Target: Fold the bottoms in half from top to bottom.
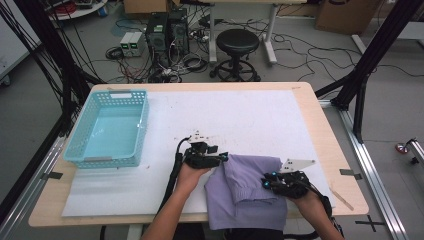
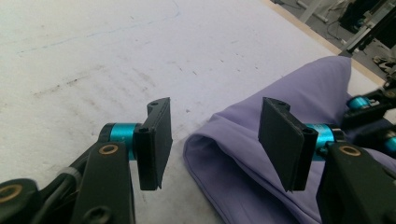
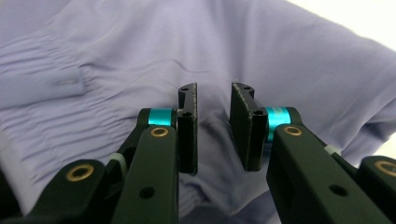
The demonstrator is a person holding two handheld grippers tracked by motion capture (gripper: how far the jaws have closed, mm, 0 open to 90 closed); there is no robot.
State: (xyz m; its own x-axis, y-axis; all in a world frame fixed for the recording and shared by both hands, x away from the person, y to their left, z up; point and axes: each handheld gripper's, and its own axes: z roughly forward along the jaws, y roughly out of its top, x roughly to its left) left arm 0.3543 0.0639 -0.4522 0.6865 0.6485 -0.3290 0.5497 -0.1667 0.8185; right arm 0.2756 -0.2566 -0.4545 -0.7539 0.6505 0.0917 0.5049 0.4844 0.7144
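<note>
A lavender garment (image 1: pixel 247 192), loosely folded, lies on the white mat near the table's front edge. My left gripper (image 1: pixel 222 159) sits at the garment's upper left edge. In the left gripper view its jaws (image 2: pixel 215 135) stand wide apart, one pad over the bare mat and the other over a rounded fold of the garment (image 2: pixel 261 154), and neither presses on it. My right gripper (image 1: pixel 267 182) is at the garment's right side. In the right gripper view its jaws (image 3: pixel 214 121) hover just over the cloth (image 3: pixel 140 46) with a narrow gap, and nothing shows pinched between them.
A light blue plastic basket (image 1: pixel 107 161) with nothing in it stands at the table's left. The white mat (image 1: pixel 240 115) is bare behind the garment. Beyond the table are a black stool (image 1: pixel 236 42), computer towers and floor cables. Black frame posts stand at both sides.
</note>
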